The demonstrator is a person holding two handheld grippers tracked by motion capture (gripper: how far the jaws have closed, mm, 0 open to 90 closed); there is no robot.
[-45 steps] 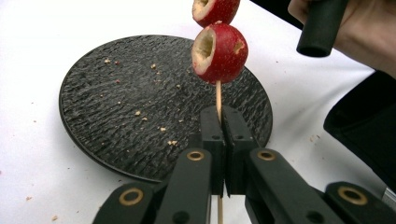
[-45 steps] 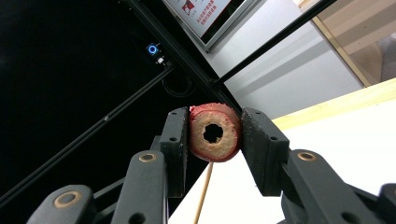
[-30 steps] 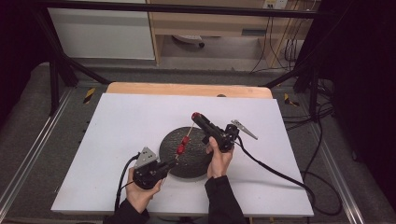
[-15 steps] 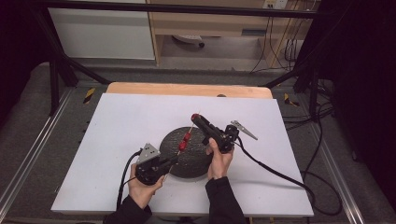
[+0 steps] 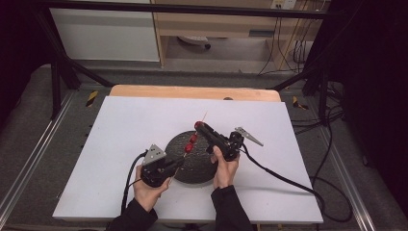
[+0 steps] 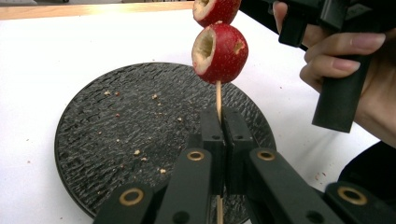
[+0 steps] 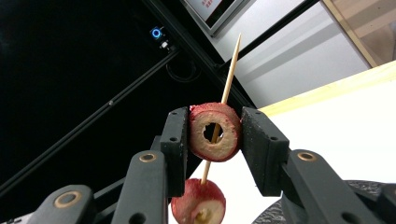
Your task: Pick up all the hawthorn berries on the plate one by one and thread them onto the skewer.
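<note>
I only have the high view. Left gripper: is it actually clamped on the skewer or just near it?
Observer: Clamped. In the left gripper view the left gripper is shut on the skewer, just below the lower red fruit.
Operator: And the right one?
Observer: The right gripper is shut on the upper fruit, one pad against each side.
Operator: Is the stick through that fruit?
Observer: Yes. It is cored, and the skewer passes through the hole, its pointed tip well clear above.
Operator: Plate state?
Observer: The black plate holds only scattered crumbs.
</note>
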